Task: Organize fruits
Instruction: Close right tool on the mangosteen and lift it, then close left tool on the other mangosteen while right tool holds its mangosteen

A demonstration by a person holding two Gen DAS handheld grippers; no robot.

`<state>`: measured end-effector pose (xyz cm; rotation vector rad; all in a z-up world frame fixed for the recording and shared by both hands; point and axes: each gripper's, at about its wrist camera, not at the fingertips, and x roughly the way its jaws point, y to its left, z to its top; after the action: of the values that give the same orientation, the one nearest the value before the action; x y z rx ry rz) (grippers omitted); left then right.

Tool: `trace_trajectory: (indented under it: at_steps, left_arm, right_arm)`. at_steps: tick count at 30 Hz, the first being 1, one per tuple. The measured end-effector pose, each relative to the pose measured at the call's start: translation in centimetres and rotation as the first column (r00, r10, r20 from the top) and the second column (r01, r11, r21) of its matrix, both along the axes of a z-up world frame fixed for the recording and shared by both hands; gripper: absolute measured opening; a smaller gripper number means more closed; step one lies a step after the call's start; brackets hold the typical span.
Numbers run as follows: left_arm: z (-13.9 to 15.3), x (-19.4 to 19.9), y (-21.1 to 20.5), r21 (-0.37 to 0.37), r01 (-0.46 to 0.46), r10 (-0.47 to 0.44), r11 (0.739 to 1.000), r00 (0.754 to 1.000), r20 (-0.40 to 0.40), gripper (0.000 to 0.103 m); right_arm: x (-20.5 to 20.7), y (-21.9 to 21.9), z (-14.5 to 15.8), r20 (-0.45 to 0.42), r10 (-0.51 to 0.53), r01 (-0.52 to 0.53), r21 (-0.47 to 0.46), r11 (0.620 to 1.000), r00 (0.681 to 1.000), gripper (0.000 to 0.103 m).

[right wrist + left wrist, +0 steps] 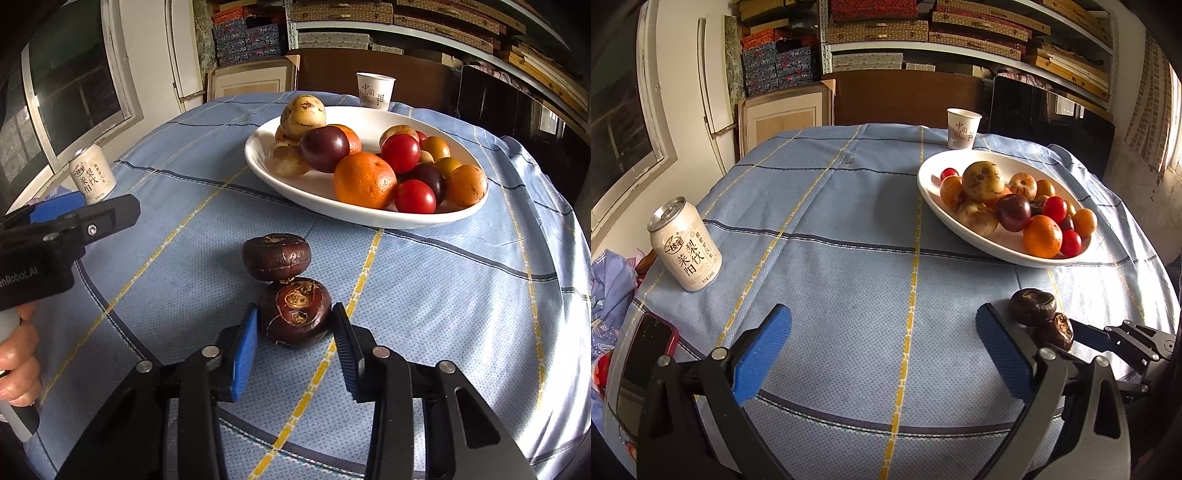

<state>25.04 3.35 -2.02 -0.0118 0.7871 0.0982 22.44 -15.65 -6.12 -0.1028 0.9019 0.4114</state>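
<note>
**Closing on the near water chestnut**

Pinching the near water chestnut (295,314), your right gripper (295,332) had its blue fingers (243,354) drawn in against both flanks of it. That chestnut sat on the blue checked cloth of the surface (443,295), touching the far water chestnut (276,256), which lay just beyond it toward the white oval dish (280,177).

The dish held the sorted fruit: an orange (365,180), red tomatoes (400,153), a dark plum (324,148) and pale brown fruits (303,115), piled together.

Your left gripper (882,354) hung over bare cloth with its fingers (764,354) spread wide and nothing between them. In the left wrist view both chestnuts showed just beyond its right finger.

A drink can (685,245) stood upright near the left edge, a paper cup (962,128) stood behind the dish, and a phone (646,354) lay at the near left edge.
</note>
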Motion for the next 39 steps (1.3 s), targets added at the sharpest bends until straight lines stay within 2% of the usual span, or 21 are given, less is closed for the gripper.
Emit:
trace_trajectory:
  at_steps: [7, 9, 11, 14, 16, 18, 19, 23, 26, 29, 33, 39]
  left_arm:
    - [-0.4, 0.0, -0.7, -0.019, 0.044, -0.044, 0.999, 0.999, -0.017, 0.098]
    - [-0.7, -0.1, -1.4, -0.025, 0.082, -0.083, 0.996, 0.996, -0.023, 0.098]
    - [-0.7, -0.3, -2.6, -0.039, 0.16, -0.161, 0.986, 0.987, -0.014, 0.098]
    - [-0.9, -0.3, -5.2, -0.038, 0.287, -0.287, 0.957, 0.958, 0.004, 0.098]
    - [-1.2, -0.1, -7.2, -0.011, 0.35, -0.35, 0.937, 0.937, 0.003, 0.094]
    - [-1.5, 0.4, -8.8, 0.0, 0.401, -0.4, 0.916, 0.916, -0.014, 0.078]
    - [-1.6, 0.9, -9.5, -0.015, 0.424, -0.425, 0.905, 0.905, -0.026, 0.076]
    - [-2.5, 2.6, -10.9, -0.025, 0.441, -0.442, 0.897, 0.895, -0.065, 0.065]
    - [-3.2, 3.6, -11.1, -0.044, 0.434, -0.436, 0.9, 0.896, -0.089, 0.065]
    - [-3.6, 4.2, -11.3, -0.027, 0.423, -0.424, 0.906, 0.901, -0.095, 0.065]
    - [-4.3, 5.0, -11.3, -0.038, 0.419, -0.42, 0.907, 0.899, -0.125, 0.049]
    - [-4.9, 5.0, -11.5, -0.028, 0.419, -0.418, 0.908, 0.897, -0.142, 0.046]
  right_arm:
    - [-0.8, -3.2, 1.5, 0.019, -0.09, 0.089, 0.068, 0.994, 0.996, 0.04]
    - [-0.7, -4.5, 2.2, 0.026, -0.127, 0.123, 0.101, 0.987, 0.992, 0.04]
    - [-0.7, -5.6, 2.7, 0.033, -0.16, 0.154, 0.126, 0.98, 0.987, 0.04]
    - [-0.6, -7.0, 3.4, 0.042, -0.201, 0.192, 0.156, 0.969, 0.979, 0.04]
    - [-0.3, -8.0, 3.5, 0.025, -0.22, 0.212, 0.188, 0.959, 0.975, 0.04]
    - [-0.1, -8.6, 3.6, 0.009, -0.226, 0.22, 0.203, 0.954, 0.974, 0.04]
    - [0.0, -8.8, 3.6, 0.008, -0.232, 0.225, 0.206, 0.952, 0.973, 0.04]
    - [0.2, -9.4, 3.6, -0.004, -0.242, 0.236, 0.222, 0.946, 0.97, 0.04]
    - [0.2, -9.6, 3.6, -0.014, -0.238, 0.234, 0.238, 0.943, 0.971, 0.04]
    - [0.2, -9.7, 3.5, -0.022, -0.235, 0.233, 0.242, 0.942, 0.972, 0.04]
    - [0.3, -9.8, 3.3, -0.038, -0.235, 0.237, 0.248, 0.94, 0.971, 0.04]
    - [0.7, -10.0, 2.9, -0.062, -0.242, 0.249, 0.252, 0.935, 0.968, 0.04]
